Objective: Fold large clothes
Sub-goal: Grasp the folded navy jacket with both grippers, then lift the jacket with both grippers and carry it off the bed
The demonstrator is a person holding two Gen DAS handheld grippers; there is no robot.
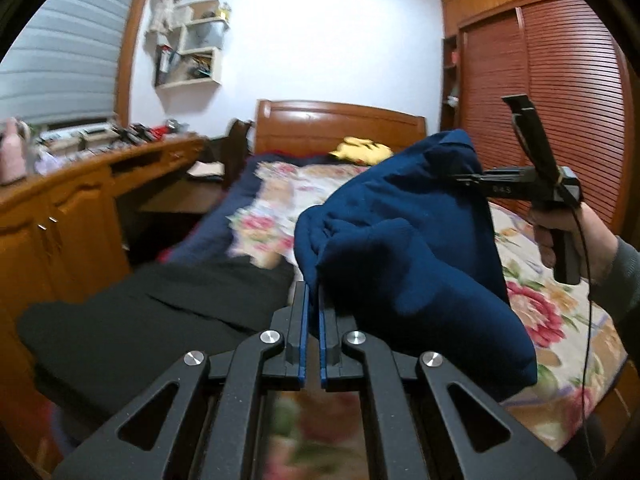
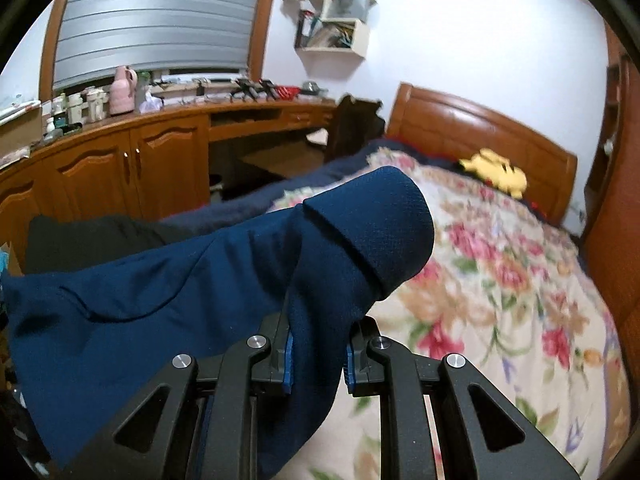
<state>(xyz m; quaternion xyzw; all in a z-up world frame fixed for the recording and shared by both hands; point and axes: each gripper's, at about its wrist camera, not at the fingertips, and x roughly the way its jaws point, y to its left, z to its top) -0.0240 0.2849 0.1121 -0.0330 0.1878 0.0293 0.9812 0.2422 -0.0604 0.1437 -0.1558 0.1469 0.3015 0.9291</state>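
A navy blue garment (image 1: 404, 236) hangs in the air above the floral bedspread (image 1: 560, 312), held between both grippers. My left gripper (image 1: 313, 292) is shut on one edge of it, at the lower left of the cloth. My right gripper shows in the left wrist view (image 1: 466, 178) at the cloth's upper right, held by a hand. In the right wrist view the right gripper (image 2: 318, 320) is shut on the navy garment (image 2: 200, 280), whose cuffed end folds over the fingertips and hides them. The cloth stretches away to the left.
A black garment (image 1: 140, 320) lies on the near left of the bed. A yellow plush toy (image 2: 494, 172) sits by the wooden headboard (image 2: 480, 128). A wooden desk with cabinets (image 2: 140, 152) runs along the left; a slatted wardrobe (image 1: 560, 92) stands right.
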